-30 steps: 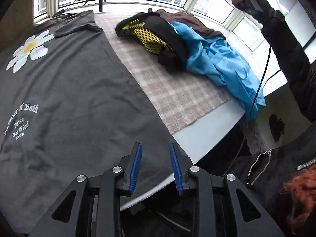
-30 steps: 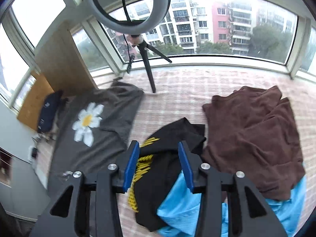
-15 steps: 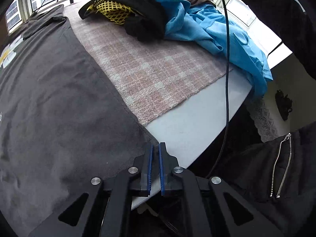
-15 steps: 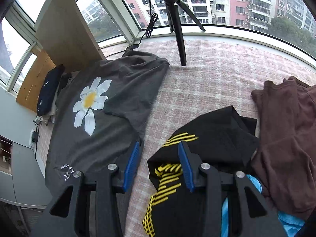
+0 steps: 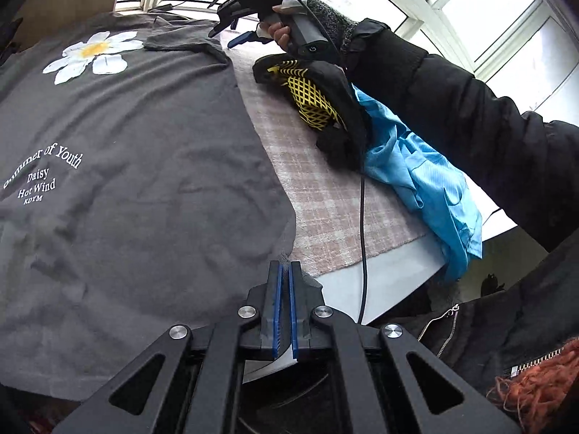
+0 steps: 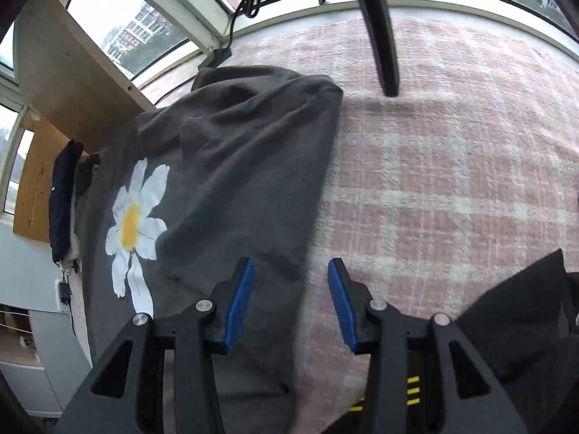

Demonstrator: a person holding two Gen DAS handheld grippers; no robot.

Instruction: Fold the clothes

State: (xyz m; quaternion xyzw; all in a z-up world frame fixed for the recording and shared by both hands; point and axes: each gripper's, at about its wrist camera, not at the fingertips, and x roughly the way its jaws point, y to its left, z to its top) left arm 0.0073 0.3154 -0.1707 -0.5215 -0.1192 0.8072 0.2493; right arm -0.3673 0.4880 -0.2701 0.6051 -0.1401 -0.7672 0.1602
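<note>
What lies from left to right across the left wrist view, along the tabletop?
Grey daisy T-shirt → pink checked cloth → black and yellow garment → blue garment → person's black sleeve.

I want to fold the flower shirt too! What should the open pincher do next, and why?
Probably lower the right gripper and close it on the shirt's edge near the sleeve. It is open, straddling that edge above the blanket, while the left gripper seems shut on the bottom corner. Both ends held, the side can fold over.
</note>
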